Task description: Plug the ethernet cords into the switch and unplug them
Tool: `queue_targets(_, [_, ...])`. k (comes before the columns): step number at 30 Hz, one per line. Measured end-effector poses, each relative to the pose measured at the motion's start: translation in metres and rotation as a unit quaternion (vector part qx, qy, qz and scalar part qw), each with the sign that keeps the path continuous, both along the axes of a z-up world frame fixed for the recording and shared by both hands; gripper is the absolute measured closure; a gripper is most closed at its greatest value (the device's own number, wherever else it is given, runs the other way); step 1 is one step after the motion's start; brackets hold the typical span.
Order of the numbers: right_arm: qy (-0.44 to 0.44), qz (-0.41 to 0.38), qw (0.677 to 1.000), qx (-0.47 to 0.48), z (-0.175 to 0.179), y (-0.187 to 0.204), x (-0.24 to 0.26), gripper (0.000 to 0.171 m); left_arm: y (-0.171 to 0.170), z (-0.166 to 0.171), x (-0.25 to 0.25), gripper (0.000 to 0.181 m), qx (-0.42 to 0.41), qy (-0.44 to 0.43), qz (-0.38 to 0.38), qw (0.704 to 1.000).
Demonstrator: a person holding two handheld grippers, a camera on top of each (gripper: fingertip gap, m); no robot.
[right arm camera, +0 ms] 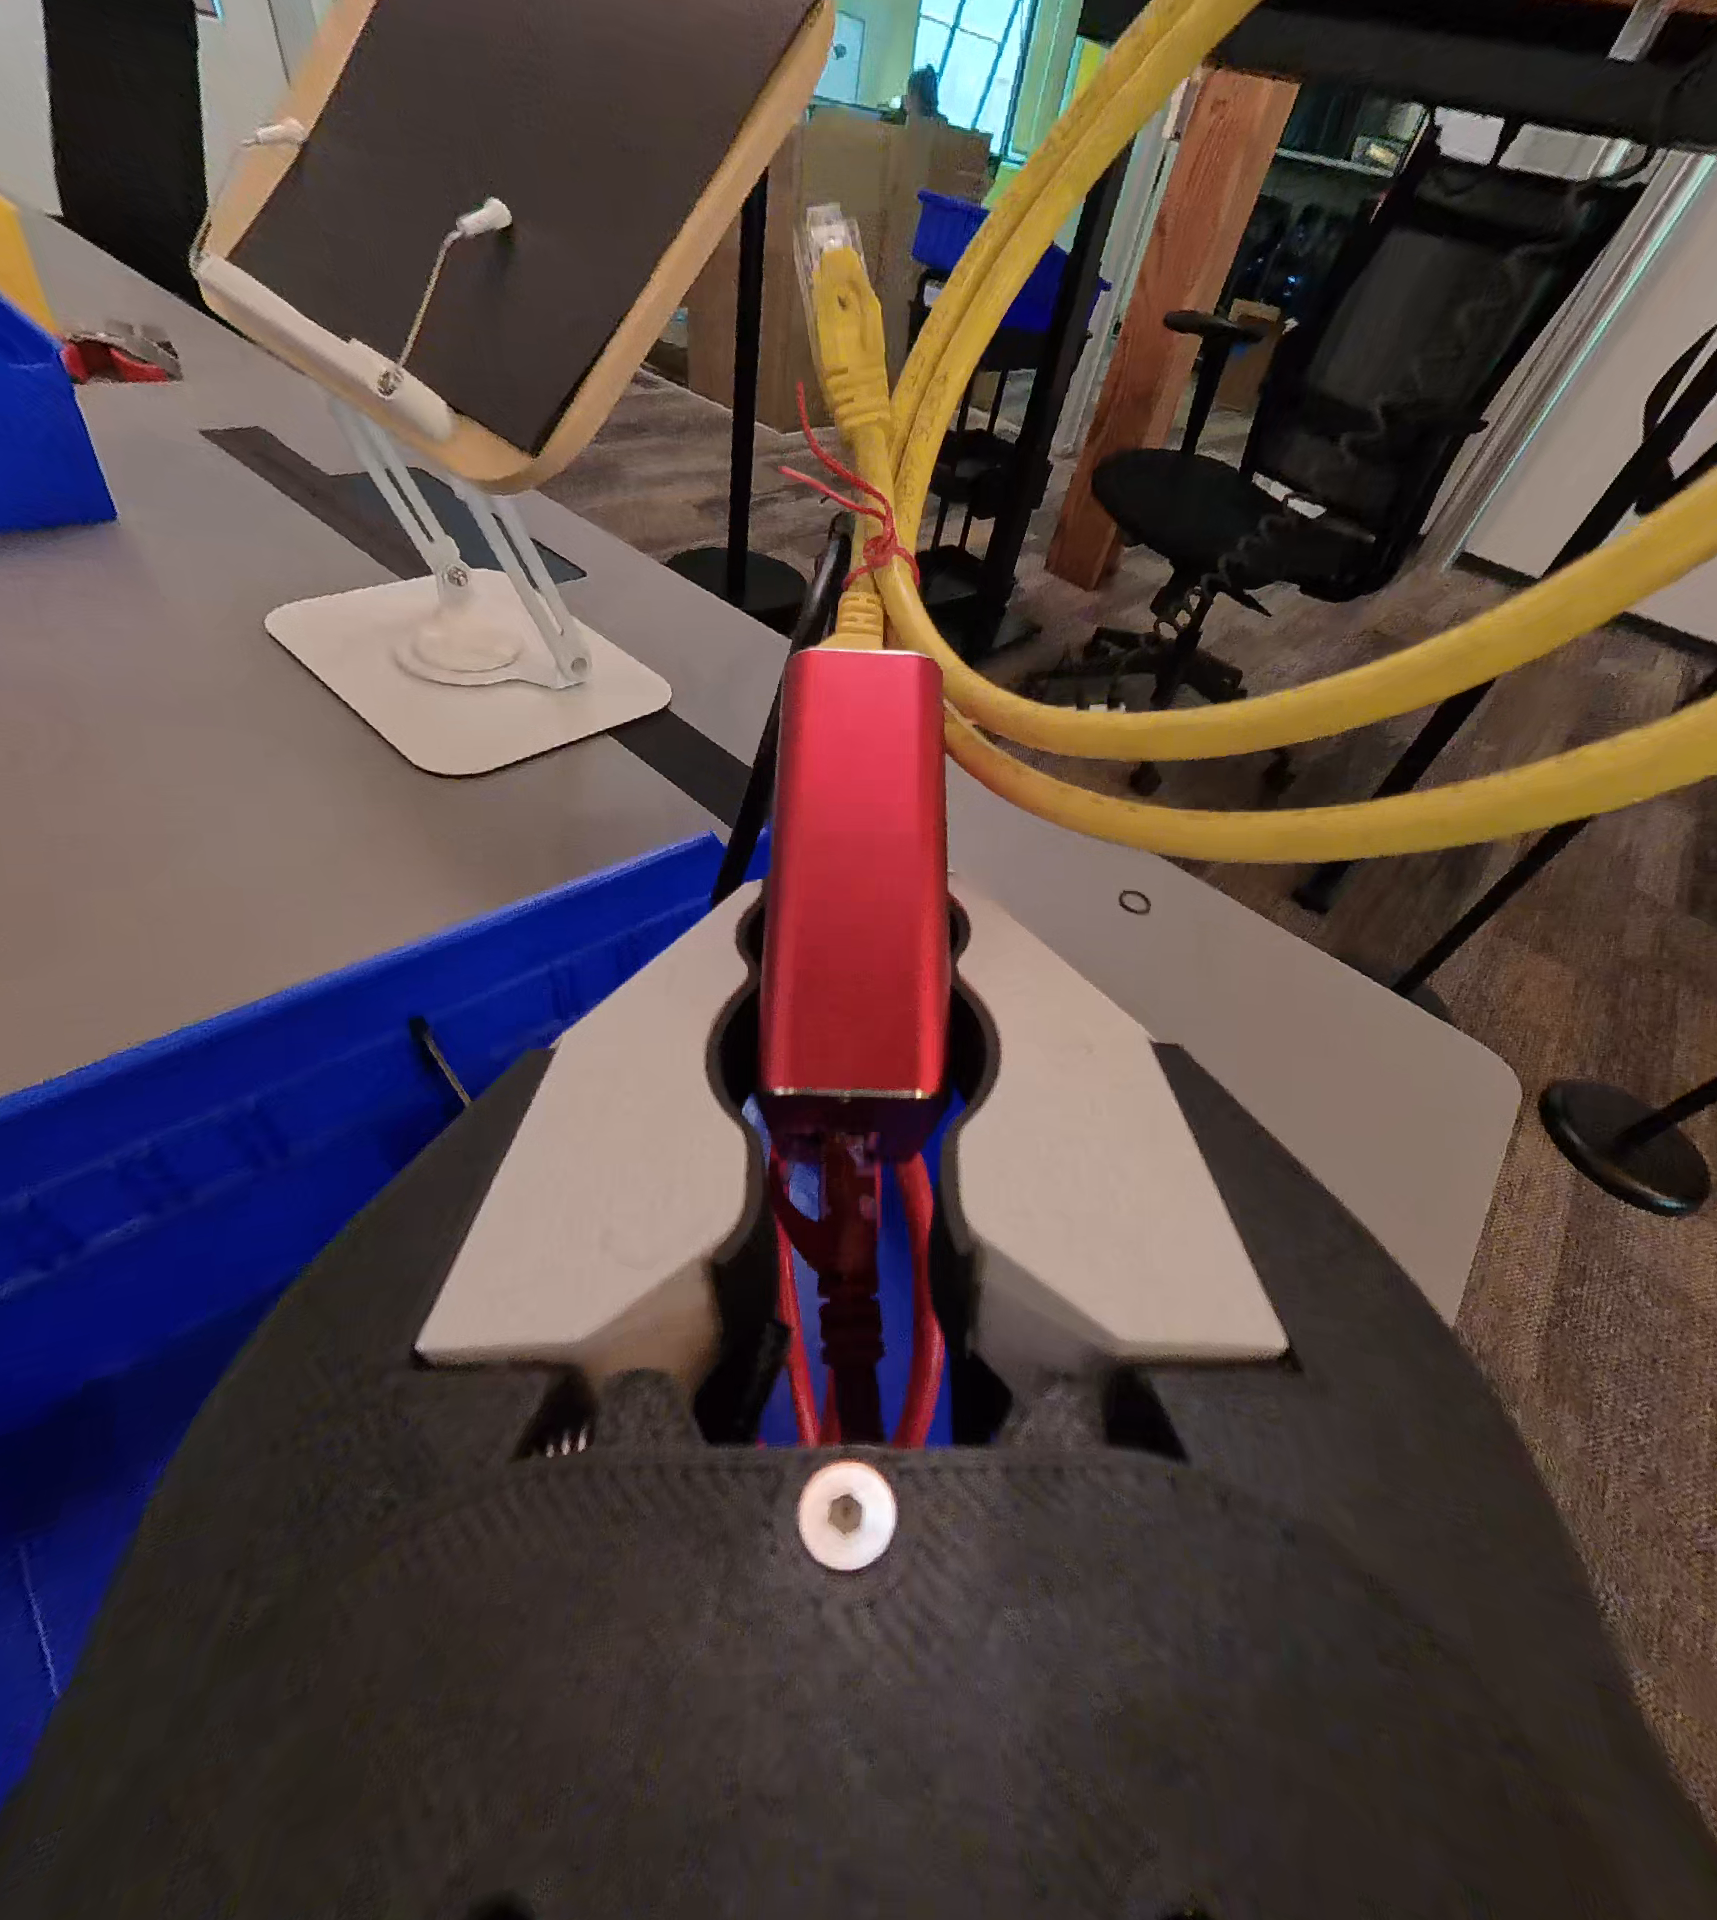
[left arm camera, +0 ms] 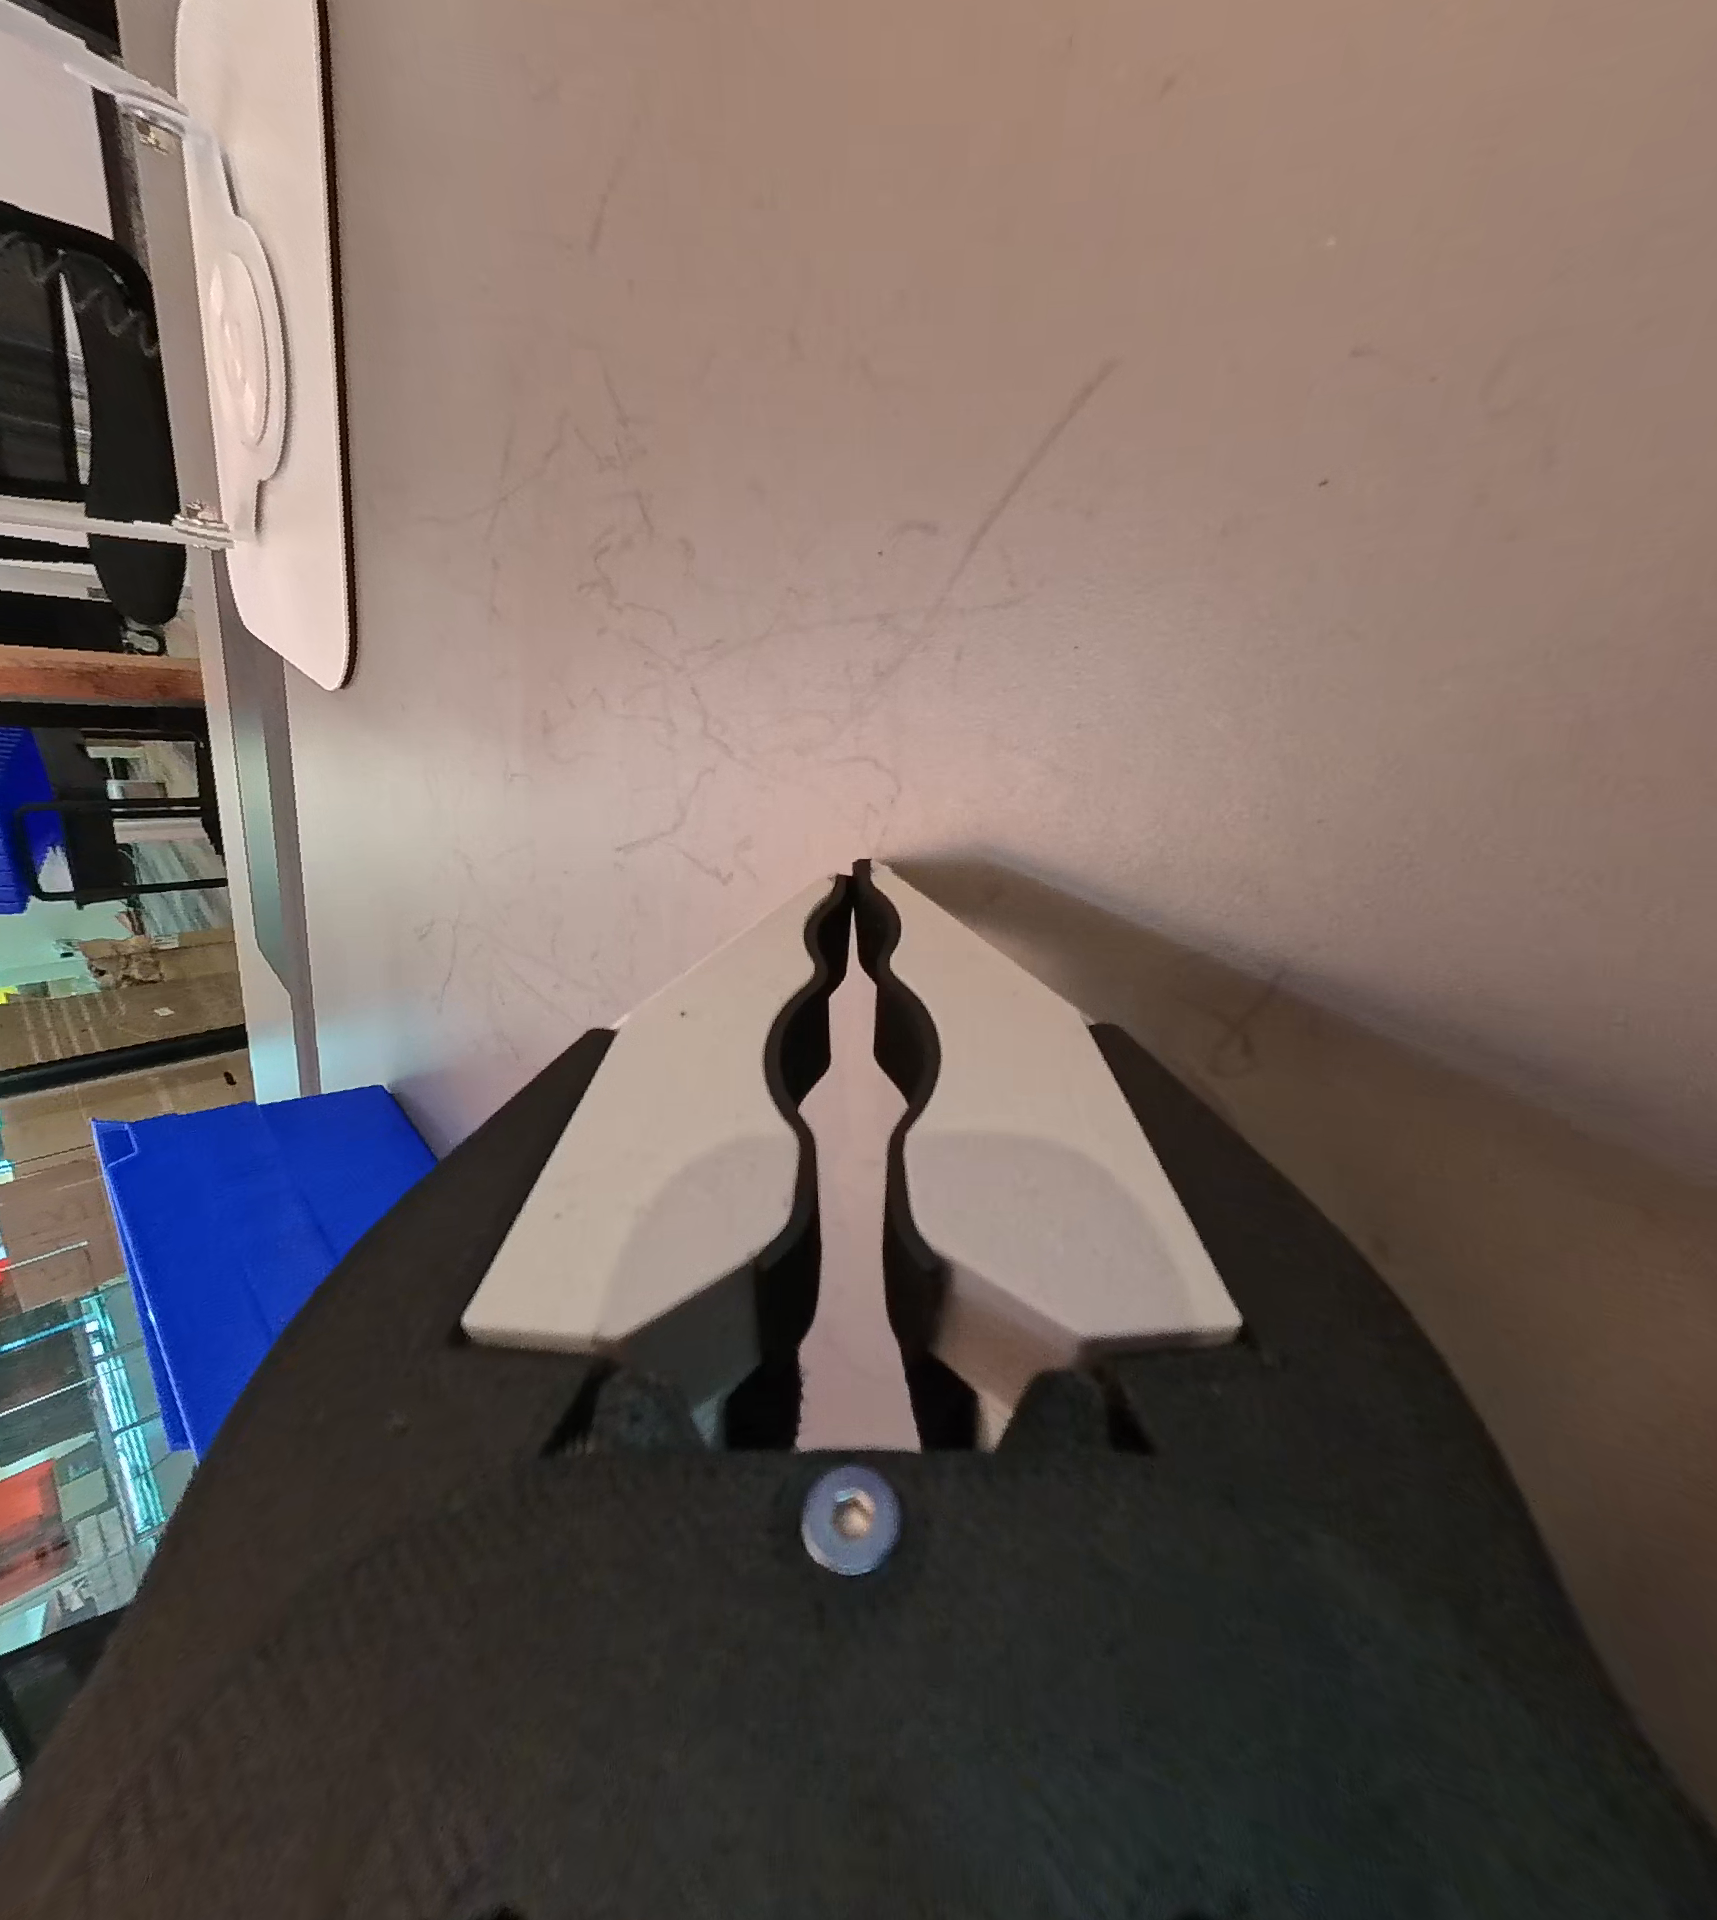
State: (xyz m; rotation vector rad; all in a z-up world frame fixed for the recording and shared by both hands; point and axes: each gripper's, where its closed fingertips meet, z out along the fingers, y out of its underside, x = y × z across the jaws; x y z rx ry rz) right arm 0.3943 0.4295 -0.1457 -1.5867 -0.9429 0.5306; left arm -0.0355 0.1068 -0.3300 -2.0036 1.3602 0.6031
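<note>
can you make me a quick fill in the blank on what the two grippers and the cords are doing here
1. The right hand-held gripper is shut on a small ____ switch.
2. The cord plugged into the switch's far end is ____.
3. The left hand-held gripper is shut and holds ____.
4. A loose yellow plug sticks up ____ the switch, tied to the yellow cord with red twist wire.

Missing words: red; yellow; nothing; beyond
</note>
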Motion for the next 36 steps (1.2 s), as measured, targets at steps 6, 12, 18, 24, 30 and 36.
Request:
queue_targets(6, [-0.056,0.012,0.998,-0.022,-0.017,-0.002,-0.008,0.145,0.000,0.000,0.000,0.181,0.000,0.004,0.000,1.000])
queue_targets(12, [-0.135,0.006,0.989,-0.064,-0.043,0.000,-0.013,0.144,0.000,0.000,0.000,0.181,0.001,0.005,0.000,1.000])
queue_targets(18, [-0.194,0.015,0.972,-0.133,-0.070,0.001,-0.018,0.144,0.000,0.000,0.000,0.181,0.004,0.005,0.000,1.000])
queue_targets(24, [-0.256,0.033,0.944,-0.207,-0.106,0.000,-0.020,0.143,0.000,0.000,0.000,0.181,0.005,0.005,-0.001,1.000])
queue_targets(30, [-0.294,0.014,0.920,-0.259,-0.131,0.006,-0.015,0.144,0.000,0.000,0.000,0.181,0.008,0.004,-0.001,1.000])
queue_targets(36, [-0.335,0.024,0.877,-0.344,-0.161,0.001,-0.014,0.144,0.003,0.000,0.001,0.181,0.011,0.003,0.000,1.000])
